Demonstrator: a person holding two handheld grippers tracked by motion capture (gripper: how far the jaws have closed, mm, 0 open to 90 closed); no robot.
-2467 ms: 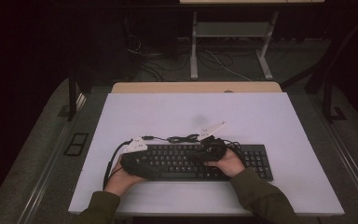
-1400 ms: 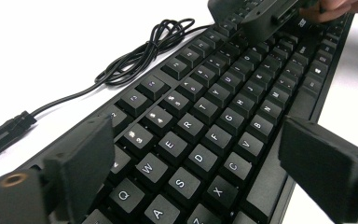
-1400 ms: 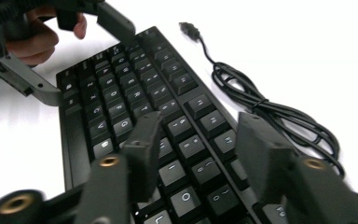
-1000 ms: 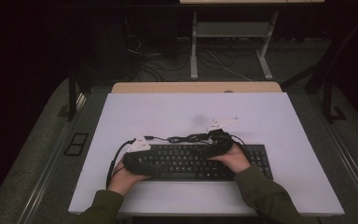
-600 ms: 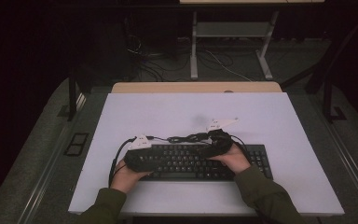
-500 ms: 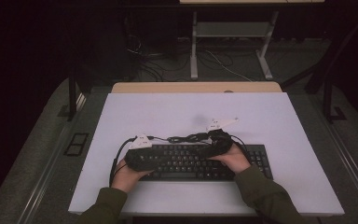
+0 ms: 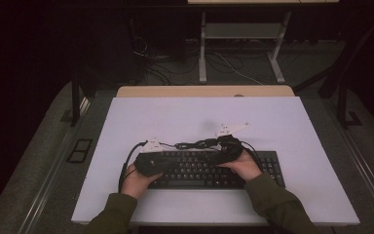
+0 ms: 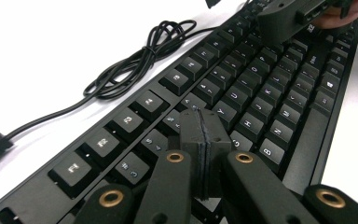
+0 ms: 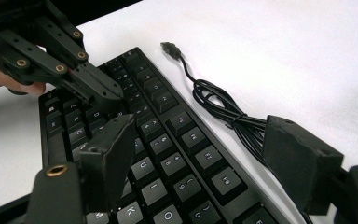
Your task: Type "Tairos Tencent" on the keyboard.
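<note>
On the white worktop (image 7: 292, 126), a black keyboard (image 7: 209, 168) lies near the person's edge, and the left gripper (image 8: 200, 154) hangs over the keyboard's left half with its jaws just closed, pressed flat together with nothing between them, their tip above the letter keys. Behind the keyboard's far edge its bundled cable (image 7: 197, 144) lies on the worktop. Over the keyboard's right half the right gripper (image 9: 205, 158) holds its jaws wide, with nothing between them.

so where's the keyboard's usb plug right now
In the right gripper view the USB plug lies on the white table just beyond the keyboard's far edge, at the free end of its bundled cable, clear of both grippers.
</note>
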